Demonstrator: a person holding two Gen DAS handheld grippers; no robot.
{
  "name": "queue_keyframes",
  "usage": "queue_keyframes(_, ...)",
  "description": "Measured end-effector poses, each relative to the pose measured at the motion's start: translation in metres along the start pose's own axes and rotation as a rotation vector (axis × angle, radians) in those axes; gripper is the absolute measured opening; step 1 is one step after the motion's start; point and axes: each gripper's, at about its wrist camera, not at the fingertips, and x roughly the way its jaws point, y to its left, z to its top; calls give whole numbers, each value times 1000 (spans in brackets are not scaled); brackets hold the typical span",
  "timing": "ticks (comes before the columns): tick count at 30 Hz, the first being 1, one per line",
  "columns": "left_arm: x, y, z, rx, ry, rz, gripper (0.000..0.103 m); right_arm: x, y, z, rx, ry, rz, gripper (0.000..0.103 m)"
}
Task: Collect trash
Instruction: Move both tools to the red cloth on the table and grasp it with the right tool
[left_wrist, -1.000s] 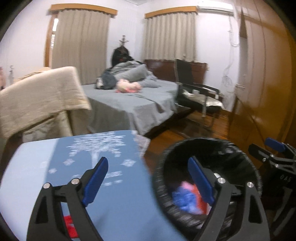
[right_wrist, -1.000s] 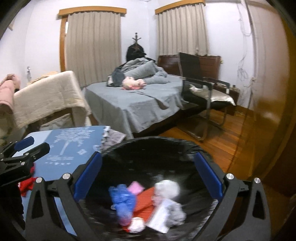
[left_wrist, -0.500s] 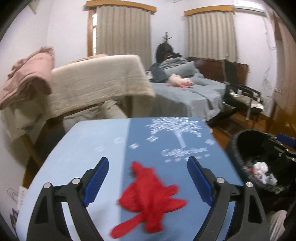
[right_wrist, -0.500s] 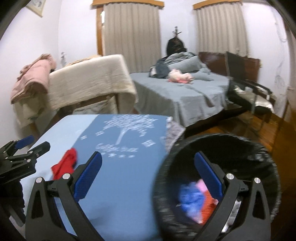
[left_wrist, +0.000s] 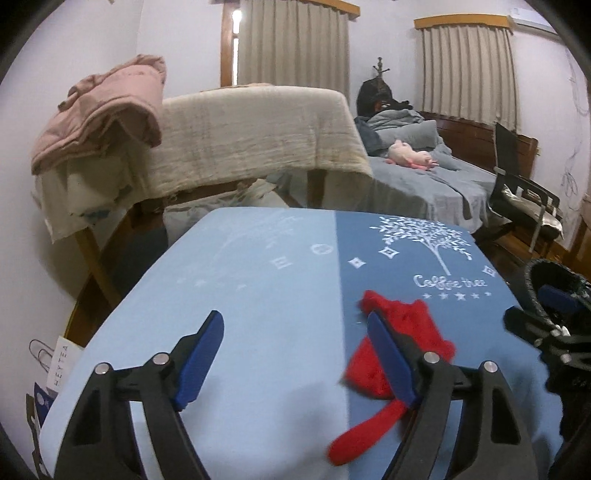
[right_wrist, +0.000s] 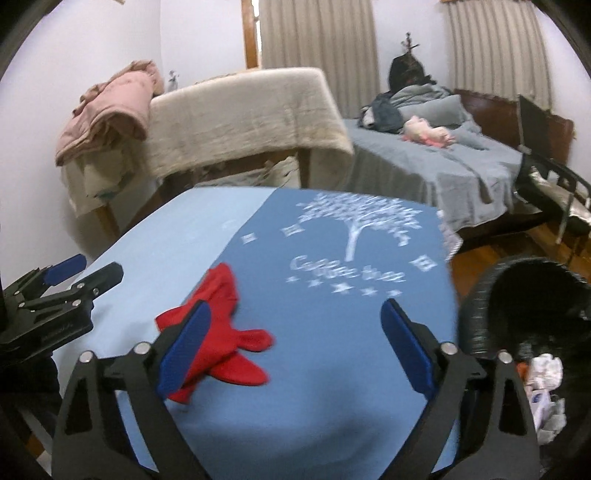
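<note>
Left wrist view: a crumpled red cloth scrap (left_wrist: 399, 350) lies on the two-tone blue surface (left_wrist: 258, 295), behind my left fingers' (left_wrist: 295, 354) right pad. Both sets, my right fingers (right_wrist: 295, 343) too, are wide but closing on nothing. A black-lined bin (right_wrist: 524, 306) stands right.

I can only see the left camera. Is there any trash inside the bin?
Observer: Yes. The right camera shows crumpled white paper inside the black bin.
Operator: Are the right tongs holding the red cloth?
Observer: No. The right tongs are closing but grip nothing. The red cloth lies on the table, partly behind their left finger.
</note>
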Motion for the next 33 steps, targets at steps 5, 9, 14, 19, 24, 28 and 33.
queue_keyframes(5, 4, 13, -5, -20, 12, 13, 77, 20, 25, -3, -29, 44, 38, 80)
queue_keyframes(9, 7, 19, -9, -36, 20, 12, 76, 34, 35, -10, -52, 92, 36, 76)
queue_keyframes(14, 11, 21, -12, -45, 28, 4, 76, 49, 40, -15, -62, 153, 55, 65)
queue_keyframes(19, 13, 19, -13, -43, 33, -1, 76, 59, 47, -16, -80, 206, 123, 31)
queue_keyframes(24, 15, 17, -13, -36, 41, -6, 76, 53, 46, -14, -68, 185, 172, 4)
queue_keyframes(28, 15, 13, -13, -25, 44, -13, 76, 42, 38, -7, -58, 142, 155, 4)
queue_keyframes(33, 17, 8, -11, -18, 48, -21, 76, 31, 19, 2, -44, 107, 113, 4)
